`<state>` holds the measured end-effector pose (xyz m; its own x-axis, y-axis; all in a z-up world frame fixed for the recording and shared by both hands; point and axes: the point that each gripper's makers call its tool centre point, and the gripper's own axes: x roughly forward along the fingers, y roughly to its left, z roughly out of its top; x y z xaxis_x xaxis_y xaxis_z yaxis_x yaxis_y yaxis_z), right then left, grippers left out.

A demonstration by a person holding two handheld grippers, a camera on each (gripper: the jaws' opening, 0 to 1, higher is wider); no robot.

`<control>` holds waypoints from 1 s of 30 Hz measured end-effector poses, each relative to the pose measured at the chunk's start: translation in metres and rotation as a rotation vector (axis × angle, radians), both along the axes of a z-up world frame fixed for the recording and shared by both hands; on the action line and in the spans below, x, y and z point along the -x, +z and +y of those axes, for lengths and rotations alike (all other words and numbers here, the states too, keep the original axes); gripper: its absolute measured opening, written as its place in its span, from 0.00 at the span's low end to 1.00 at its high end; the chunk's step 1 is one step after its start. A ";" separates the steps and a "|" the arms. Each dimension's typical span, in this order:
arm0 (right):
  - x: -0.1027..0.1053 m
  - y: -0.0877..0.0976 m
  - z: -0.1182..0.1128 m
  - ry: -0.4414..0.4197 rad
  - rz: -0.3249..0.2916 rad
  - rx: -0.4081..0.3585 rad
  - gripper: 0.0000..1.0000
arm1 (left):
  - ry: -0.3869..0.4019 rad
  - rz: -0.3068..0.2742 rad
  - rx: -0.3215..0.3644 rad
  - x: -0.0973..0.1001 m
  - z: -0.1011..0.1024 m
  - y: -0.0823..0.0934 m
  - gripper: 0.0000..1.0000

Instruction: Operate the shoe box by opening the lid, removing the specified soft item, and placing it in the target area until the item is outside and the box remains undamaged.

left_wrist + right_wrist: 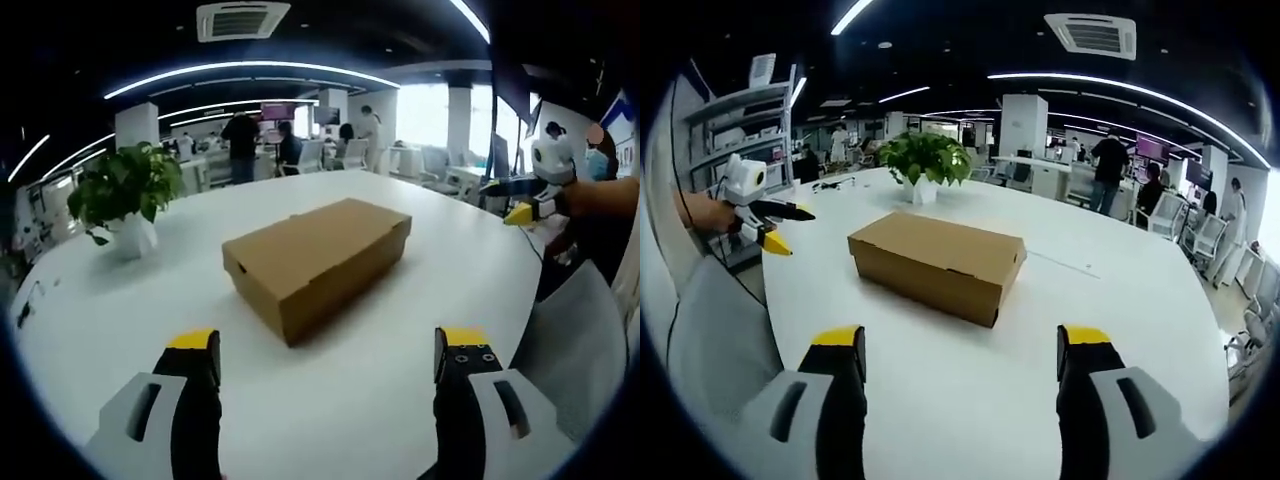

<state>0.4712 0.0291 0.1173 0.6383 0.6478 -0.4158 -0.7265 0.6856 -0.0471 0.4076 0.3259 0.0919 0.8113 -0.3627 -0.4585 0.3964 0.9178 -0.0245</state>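
Both grippers hang back from the work, nothing touched; the shoe box sits shut on the white table, dead ahead of the left gripper and well beyond its tips; those jaws stand wide apart with nothing between them. From the other side the right gripper is spread just as wide and holds nothing, the box lying ahead of it and slightly to its left, lid down flat. In the left gripper view the right gripper shows far off to the right, raised above the table edge; in the right gripper view the left gripper shows far off to the left in the same way.

The soft item is presumably inside; it cannot be seen with the lid closed. Risks from here, as I judge them: thin cardboard creases easily, so a jaw tip driven into the lid edge rather than slid under it could dent or tear it; lifting with one gripper alone may drag the light box across the smooth top rather than open it, so the other should steady the base; a potted plant stands beyond the box, and a hard shove could send the box toward it.
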 end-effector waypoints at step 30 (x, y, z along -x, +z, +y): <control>-0.064 -0.025 0.034 0.139 0.006 0.002 0.63 | 0.034 0.014 -0.027 -0.056 0.002 -0.017 0.81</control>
